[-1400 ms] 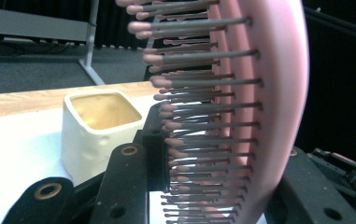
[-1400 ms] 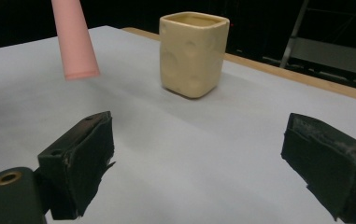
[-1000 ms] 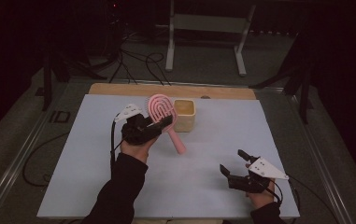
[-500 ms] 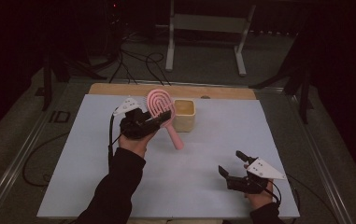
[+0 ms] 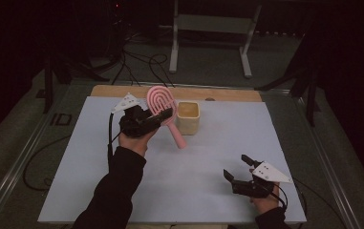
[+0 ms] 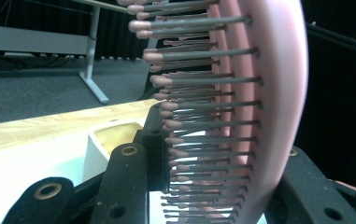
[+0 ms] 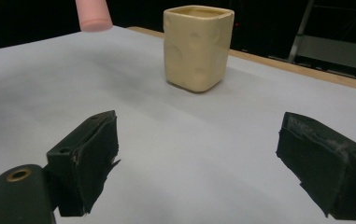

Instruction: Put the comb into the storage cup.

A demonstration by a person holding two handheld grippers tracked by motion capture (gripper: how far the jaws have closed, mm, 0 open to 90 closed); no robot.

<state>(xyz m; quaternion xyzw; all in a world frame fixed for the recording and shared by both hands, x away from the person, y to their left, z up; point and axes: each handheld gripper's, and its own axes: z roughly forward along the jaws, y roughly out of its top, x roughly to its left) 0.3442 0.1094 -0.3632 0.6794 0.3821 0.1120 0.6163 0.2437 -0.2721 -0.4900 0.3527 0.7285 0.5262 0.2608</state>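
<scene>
A pink hairbrush (image 5: 163, 107) hangs above the table with its handle (image 5: 178, 136) slanting down to the right, and my left gripper (image 5: 163, 116) is shut on its head. Up close its bristles (image 6: 199, 135) and pink back (image 6: 278, 107) sit between my black jaws. A cream square cup (image 5: 188, 117) stands upright just right of the brush; it rises beyond the jaws (image 6: 105, 140) and stands ahead of my right gripper (image 7: 199, 42). My right gripper (image 5: 239, 168) stands open near the front right of the table (image 7: 194, 163), nothing between its fingers. The brush handle's tip (image 7: 93, 14) hangs at top left.
The white mat (image 5: 93, 191) covers the table, with a wooden strip (image 5: 227, 93) along the far edge. A metal stand (image 5: 213, 28) and cables (image 5: 136, 62) lie on the floor beyond.
My left gripper has carried the hairbrush slightly left and away from the cup, lifting it a little. The right gripper has stayed put.
</scene>
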